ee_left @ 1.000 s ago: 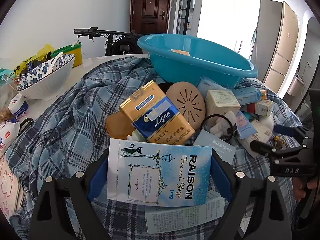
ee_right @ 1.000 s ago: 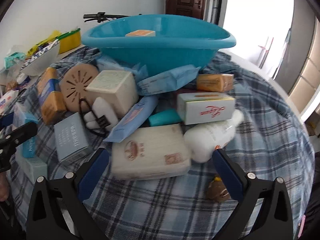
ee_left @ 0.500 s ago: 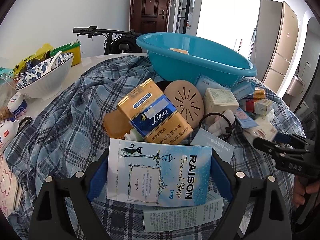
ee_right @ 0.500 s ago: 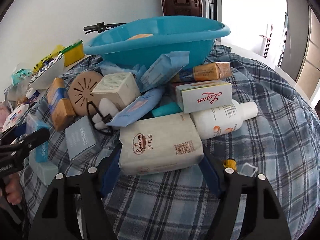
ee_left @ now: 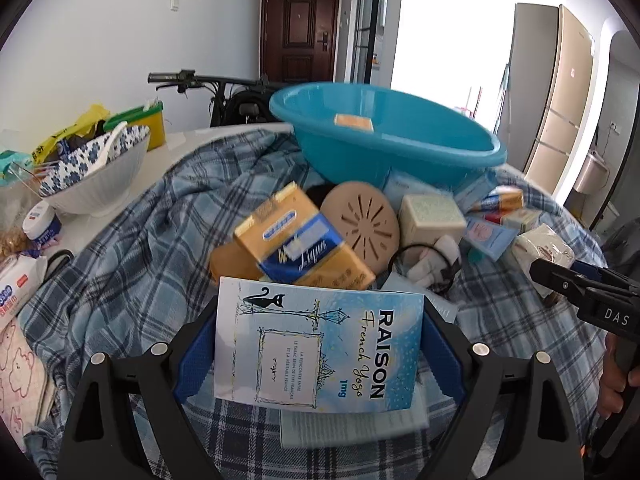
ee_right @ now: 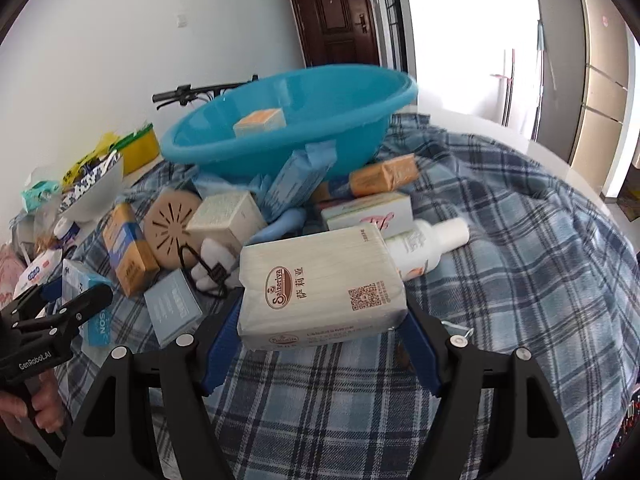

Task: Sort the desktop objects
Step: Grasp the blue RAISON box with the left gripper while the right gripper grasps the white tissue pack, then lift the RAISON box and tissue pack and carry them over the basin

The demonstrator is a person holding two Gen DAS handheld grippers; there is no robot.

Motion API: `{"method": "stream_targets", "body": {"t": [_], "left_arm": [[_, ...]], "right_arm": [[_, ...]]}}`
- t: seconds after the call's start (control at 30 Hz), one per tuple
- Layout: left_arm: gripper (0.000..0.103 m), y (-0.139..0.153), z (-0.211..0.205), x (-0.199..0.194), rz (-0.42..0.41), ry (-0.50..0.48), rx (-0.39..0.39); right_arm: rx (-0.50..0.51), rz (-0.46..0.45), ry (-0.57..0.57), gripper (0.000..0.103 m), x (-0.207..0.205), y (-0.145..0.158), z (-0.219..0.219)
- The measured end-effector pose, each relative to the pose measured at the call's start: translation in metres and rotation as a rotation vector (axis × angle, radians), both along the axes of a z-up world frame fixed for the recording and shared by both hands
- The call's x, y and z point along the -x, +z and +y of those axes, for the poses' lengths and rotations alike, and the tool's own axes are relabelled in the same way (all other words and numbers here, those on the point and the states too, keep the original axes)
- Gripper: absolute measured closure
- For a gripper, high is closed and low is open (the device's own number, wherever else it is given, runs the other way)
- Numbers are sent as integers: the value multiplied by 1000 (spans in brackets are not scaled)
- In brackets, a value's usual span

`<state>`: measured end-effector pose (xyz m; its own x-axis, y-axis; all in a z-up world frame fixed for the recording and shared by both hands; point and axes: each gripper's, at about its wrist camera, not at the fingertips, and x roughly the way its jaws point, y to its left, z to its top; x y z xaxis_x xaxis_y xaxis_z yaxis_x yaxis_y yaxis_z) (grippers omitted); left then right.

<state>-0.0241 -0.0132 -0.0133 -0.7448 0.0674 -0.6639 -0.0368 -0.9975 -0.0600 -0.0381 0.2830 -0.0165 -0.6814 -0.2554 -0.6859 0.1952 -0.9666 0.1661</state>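
My left gripper is shut on a light blue RAISON box and holds it above the plaid cloth. My right gripper is shut on a cream Saizeriya pack, lifted off the cloth; it also shows at the right of the left wrist view. A blue basin stands behind the pile with one orange box inside. The pile holds a gold Liqun carton, a round tan disc, a cream cube box and a white bottle.
A blue-patterned bowl and a yellow-green box stand at the left on the white table. A pale blue flat box lies near the left gripper. A fridge stands at the right, a bicycle handlebar behind.
My right gripper moved in, closed on the cream pack and raised it toward the basin. My left gripper with the RAISON box rose slightly and tilted toward the basin.
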Motion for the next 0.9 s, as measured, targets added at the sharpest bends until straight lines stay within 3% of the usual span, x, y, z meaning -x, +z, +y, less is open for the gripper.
{"method": "stream_targets", "body": {"t": [0.33, 0.47, 0.9], "left_arm": [[11, 40, 17, -7, 138, -13, 65], [11, 58, 22, -13, 228, 12, 144], [11, 120, 22, -19, 368, -22, 87]], "right_arm": [[23, 106, 24, 31, -6, 38, -7], [33, 141, 33, 31, -6, 53, -10], [69, 331, 77, 31, -15, 127, -25]]}}
